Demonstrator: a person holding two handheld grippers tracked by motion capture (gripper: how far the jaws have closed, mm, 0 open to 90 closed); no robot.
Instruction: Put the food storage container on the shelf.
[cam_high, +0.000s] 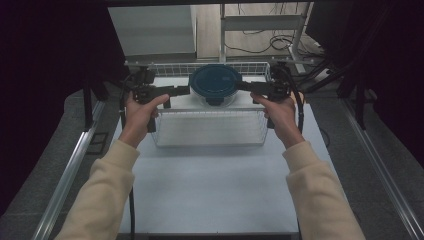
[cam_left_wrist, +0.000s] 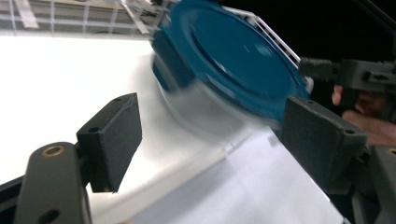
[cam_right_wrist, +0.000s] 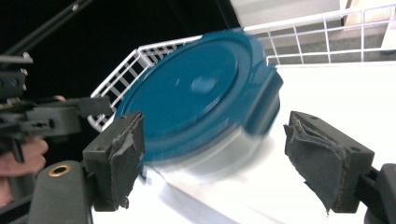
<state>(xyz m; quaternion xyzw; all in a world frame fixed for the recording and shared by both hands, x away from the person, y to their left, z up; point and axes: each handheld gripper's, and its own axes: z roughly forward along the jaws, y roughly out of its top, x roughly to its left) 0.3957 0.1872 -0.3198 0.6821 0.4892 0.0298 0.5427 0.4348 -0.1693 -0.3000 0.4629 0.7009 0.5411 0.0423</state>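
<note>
A round clear container with a dark teal plastic lid (cam_high: 215, 85) stands on the white surface inside a white wire basket (cam_high: 210, 131), toward the basket's far side and about midway between its two ends. The lid is a glossy disc with a raised rim, a shallow flat recess across the top and a small round mark at its centre; thick teal clip flaps fold down over the edge on at least two sides. Under the lid the body is see-through and low, its wall blurred in both gripper views.

The left gripper (cam_high: 186, 90) is level with the container on its left, jaws pointing at the lid's edge. In the left gripper view its two black pads (cam_left_wrist: 114, 140) are spread wide with nothing between them; the container (cam_left_wrist: 229, 65) lies beyond them, untouched.

The right gripper (cam_high: 244, 86) mirrors it on the right side, tips just beside the lid rim. In the right gripper view its worn, frayed pads (cam_right_wrist: 122, 154) are parted to a fair width and hold nothing; the teal lid (cam_right_wrist: 196, 93) sits ahead of the gap, with the left pad overlapping its near edge in that view, though contact cannot be told.

The basket rests on a pale grey table (cam_high: 210, 190).
</note>
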